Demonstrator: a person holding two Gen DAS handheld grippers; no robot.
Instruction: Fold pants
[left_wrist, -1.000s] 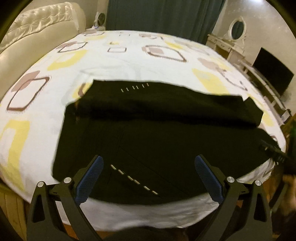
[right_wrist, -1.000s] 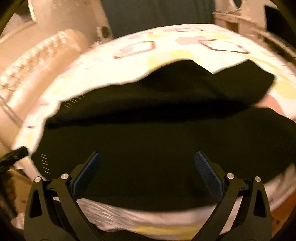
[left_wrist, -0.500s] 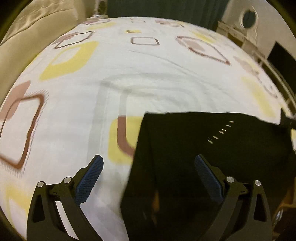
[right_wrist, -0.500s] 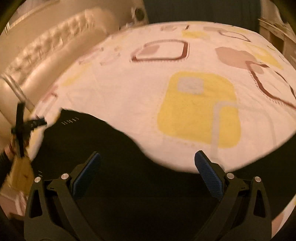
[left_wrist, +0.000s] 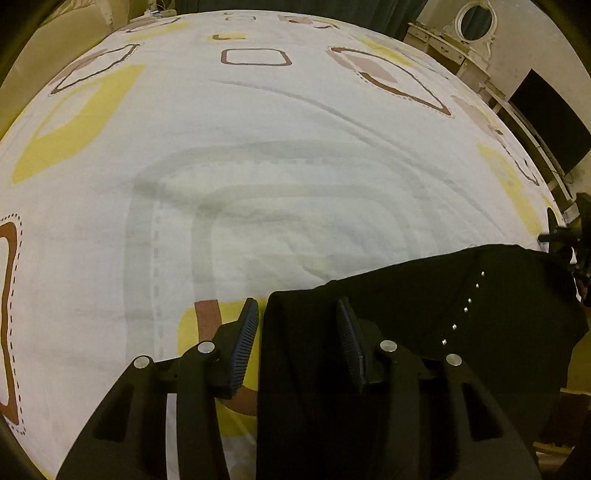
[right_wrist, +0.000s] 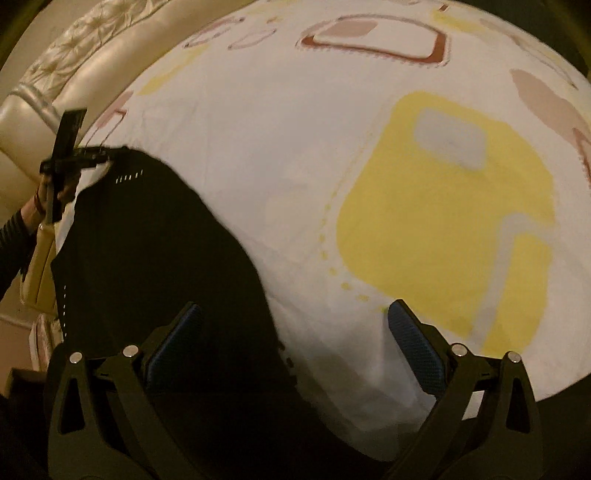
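The black pants (left_wrist: 424, 314) lie on the bed sheet, with a row of small white marks near one corner. In the left wrist view, my left gripper (left_wrist: 295, 332) has its jaws half closed around the pants' far left corner, with a gap still showing between pads and cloth. In the right wrist view, the pants (right_wrist: 147, 258) fill the lower left. My right gripper (right_wrist: 291, 339) is open wide over the pants' edge. The left gripper also shows in the right wrist view (right_wrist: 88, 157) at the pants' far corner.
The white bed sheet (left_wrist: 258, 166) with yellow and brown shapes stretches ahead. A padded cream headboard (right_wrist: 55, 85) stands on the left of the right wrist view. A dresser with an oval mirror (left_wrist: 472, 18) and a dark screen (left_wrist: 546, 114) stand at the right.
Both grippers have moved forward and down to the pants' far edge. The left jaws have narrowed around the corner. The right jaws stay wide.
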